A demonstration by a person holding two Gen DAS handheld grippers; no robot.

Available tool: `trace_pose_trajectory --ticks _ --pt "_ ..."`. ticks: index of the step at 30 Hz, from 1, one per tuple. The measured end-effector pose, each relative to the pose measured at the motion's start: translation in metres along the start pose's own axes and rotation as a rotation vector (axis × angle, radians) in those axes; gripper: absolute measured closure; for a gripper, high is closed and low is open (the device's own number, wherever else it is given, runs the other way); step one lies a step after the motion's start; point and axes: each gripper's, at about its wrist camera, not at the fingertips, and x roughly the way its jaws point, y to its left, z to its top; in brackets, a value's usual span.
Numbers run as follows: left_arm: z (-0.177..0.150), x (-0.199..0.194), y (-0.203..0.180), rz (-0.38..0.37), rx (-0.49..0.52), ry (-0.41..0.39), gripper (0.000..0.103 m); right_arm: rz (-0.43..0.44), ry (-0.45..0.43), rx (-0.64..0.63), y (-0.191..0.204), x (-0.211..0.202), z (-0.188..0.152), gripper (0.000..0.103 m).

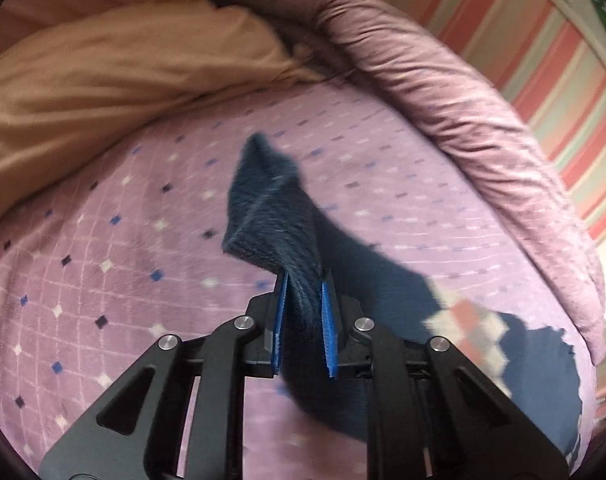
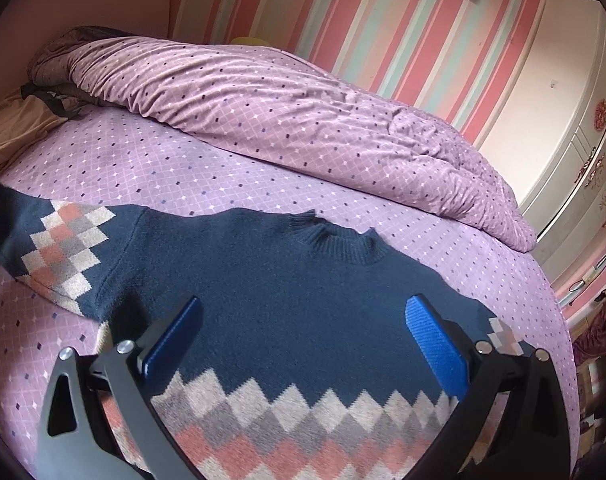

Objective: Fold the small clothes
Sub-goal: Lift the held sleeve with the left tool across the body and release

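A small navy sweater with a pink, grey and white diamond pattern lies spread on the purple bed sheet, collar toward the far side. My right gripper hovers open over its chest, fingers wide apart, nothing between them. In the left wrist view my left gripper is shut on the navy cuff of the sweater's sleeve. The cuff stands up from between the blue pads, lifted off the sheet. The rest of the sleeve trails right toward its patterned band.
A rumpled purple duvet is heaped along the far side of the bed. A tan pillow lies at the head of the bed. A striped pink wall and a white wardrobe stand beyond the bed.
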Motion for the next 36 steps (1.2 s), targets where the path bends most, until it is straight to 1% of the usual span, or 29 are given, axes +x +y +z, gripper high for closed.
trace_pose_trajectory --ticks 1,3,6,7,9,12,14,17,20,24,27,29,33,36 --pt "0.0 -0.009 -0.013 -0.014 0.022 -0.012 0.089 -0.003 -0.002 0.002 -0.006 -0.003 -0.002 0.002" --pt "-0.001 -0.027 -0.043 -0.065 0.067 -0.027 0.089 -0.005 -0.003 0.009 -0.017 -0.006 -0.004 0.001" --pt "-0.009 -0.047 -0.09 -0.104 0.148 -0.037 0.089 -0.001 -0.004 0.029 -0.041 -0.013 -0.006 0.001" --pt "-0.016 -0.055 -0.115 -0.117 0.193 -0.038 0.089 0.0 -0.005 0.035 -0.048 -0.015 -0.006 0.001" --pt "-0.029 -0.062 -0.15 -0.138 0.242 -0.027 0.089 0.001 -0.006 0.054 -0.069 -0.019 -0.006 0.001" --pt "-0.052 -0.059 -0.194 -0.166 0.281 0.018 0.091 0.009 -0.009 0.081 -0.102 -0.022 -0.007 0.001" --pt "-0.067 -0.054 -0.214 -0.16 0.31 0.042 0.091 -0.001 -0.014 0.088 -0.122 -0.022 -0.009 0.001" --pt "-0.094 -0.042 -0.251 -0.122 0.372 0.066 0.092 -0.016 -0.015 0.108 -0.15 -0.021 -0.014 0.001" --pt "-0.114 -0.036 -0.275 -0.114 0.398 0.097 0.092 -0.03 -0.001 0.123 -0.174 -0.014 -0.021 0.002" --pt "-0.139 -0.043 -0.321 -0.119 0.462 0.124 0.092 -0.043 0.033 0.147 -0.198 -0.001 -0.029 0.002" --pt "-0.156 -0.048 -0.349 -0.152 0.465 0.167 0.092 -0.047 0.061 0.176 -0.212 0.014 -0.036 0.002" --pt "-0.168 -0.053 -0.367 -0.171 0.474 0.183 0.092 -0.043 0.078 0.194 -0.219 0.025 -0.039 0.002" --pt "-0.199 -0.054 -0.412 -0.249 0.46 0.241 0.092 -0.06 0.099 0.203 -0.23 0.038 -0.044 0.002" --pt "-0.221 -0.05 -0.447 -0.294 0.467 0.266 0.092 -0.073 0.102 0.217 -0.241 0.042 -0.047 0.002"
